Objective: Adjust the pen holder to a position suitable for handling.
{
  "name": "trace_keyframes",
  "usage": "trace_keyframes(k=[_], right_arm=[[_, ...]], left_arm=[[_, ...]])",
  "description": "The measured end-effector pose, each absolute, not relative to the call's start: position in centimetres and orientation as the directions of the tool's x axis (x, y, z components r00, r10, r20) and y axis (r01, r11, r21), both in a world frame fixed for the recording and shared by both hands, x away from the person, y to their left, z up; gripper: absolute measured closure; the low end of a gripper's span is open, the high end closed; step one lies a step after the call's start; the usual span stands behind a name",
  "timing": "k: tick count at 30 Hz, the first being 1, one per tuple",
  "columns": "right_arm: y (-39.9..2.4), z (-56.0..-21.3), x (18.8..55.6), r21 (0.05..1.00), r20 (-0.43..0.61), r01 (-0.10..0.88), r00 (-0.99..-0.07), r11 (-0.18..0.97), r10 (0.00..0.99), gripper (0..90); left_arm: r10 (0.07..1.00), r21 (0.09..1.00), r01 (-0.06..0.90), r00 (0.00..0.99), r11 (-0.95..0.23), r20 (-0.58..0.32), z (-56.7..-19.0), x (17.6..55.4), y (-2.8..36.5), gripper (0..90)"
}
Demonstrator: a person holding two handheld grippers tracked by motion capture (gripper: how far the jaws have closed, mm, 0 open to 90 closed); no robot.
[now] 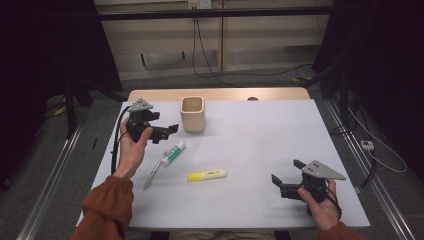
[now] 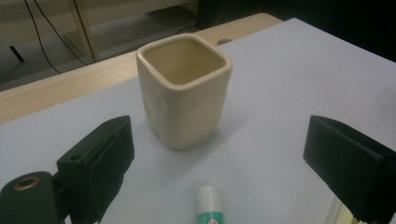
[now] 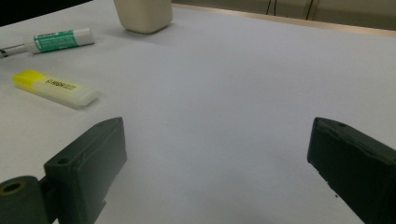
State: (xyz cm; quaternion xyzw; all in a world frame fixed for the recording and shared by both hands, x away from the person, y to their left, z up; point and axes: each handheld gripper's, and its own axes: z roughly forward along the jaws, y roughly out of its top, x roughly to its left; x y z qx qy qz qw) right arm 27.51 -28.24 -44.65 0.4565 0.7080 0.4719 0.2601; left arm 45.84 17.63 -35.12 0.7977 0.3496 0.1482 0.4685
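Flanking pale grey table (image 1: pixel 250 130) amid dark curtains and floor cables: left gripper (image 1: pixel 169 131), right gripper (image 1: pixel 286 171), jaws apart.

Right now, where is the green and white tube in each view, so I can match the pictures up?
High view: the tube lies left of centre, below the cup and above the yellow highlighter.
Left gripper view: its white end shows at the bottom edge, in front of the cup.
Right gripper view: top left, left of the cup's base, behind the highlighter.
Shared landmark: the cup.
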Motion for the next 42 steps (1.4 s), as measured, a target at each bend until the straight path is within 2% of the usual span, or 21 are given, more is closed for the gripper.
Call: trace_keyframes(k=[6, 10, 14, 19, 22, 28, 35, 40, 42], right_arm=[[-28.3, -44.7, 27.4, 0.905, 0.061, 0.403, -0.445, 0.139, 0.893, 4.5], [-28.3, -44.6, 27.4, 0.906, 0.06, 0.4, -0.448, 0.14, 0.892, 4.4], [-28.3, -44.7, 27.5, 0.903, 0.058, 0.405, -0.449, 0.145, 0.892, 4.4], [-28.2, -44.8, 27.6, 0.9, 0.059, 0.41, -0.45, 0.147, 0.891, 4.4], [-28.2, -44.8, 27.6, 0.899, 0.061, 0.414, -0.446, 0.145, 0.893, 4.4], [-28.3, -44.8, 27.4, 0.898, 0.061, 0.414, -0.455, 0.151, 0.889, 4.4], [-28.4, -44.8, 27.4, 0.896, 0.064, 0.418, -0.45, 0.147, 0.891, 4.4], [-28.3, -44.8, 27.4, 0.895, 0.063, 0.42, -0.454, 0.151, 0.889, 4.4], [-28.3, -44.8, 27.4, 0.895, 0.063, 0.42, -0.455, 0.152, 0.888, 4.3]], left_arm=[[0.65, 0.826, 0.397, 0.758, -0.399, -0.051, -35.0, 48.1, 16.4, 8.6], [0.646, 0.815, 0.421, 0.76, -0.399, -0.076, -34.8, 49.5, 16.0, 8.9], [0.641, 0.813, 0.406, 0.766, -0.419, -0.052, -34.5, 51.7, 15.4, 12.4], [0.644, 0.805, 0.433, 0.76, -0.406, -0.084, -34.5, 53.5, 14.7, 14.3], [0.644, 0.782, 0.436, 0.763, -0.445, -0.058, -34.6, 55.0, 14.0, 16.1], [0.646, 0.756, 0.48, 0.757, -0.446, -0.1, -35.5, 58.2, 13.3, 22.0], [0.636, 0.731, 0.492, 0.765, -0.472, -0.104, -36.1, 59.6, 12.2, 28.8], [0.629, 0.686, 0.502, 0.773, -0.527, -0.082, -36.9, 60.4, 11.3, 36.1], [0.628, 0.681, 0.503, 0.774, -0.532, -0.08, -37.1, 60.7, 11.1, 42.9]])
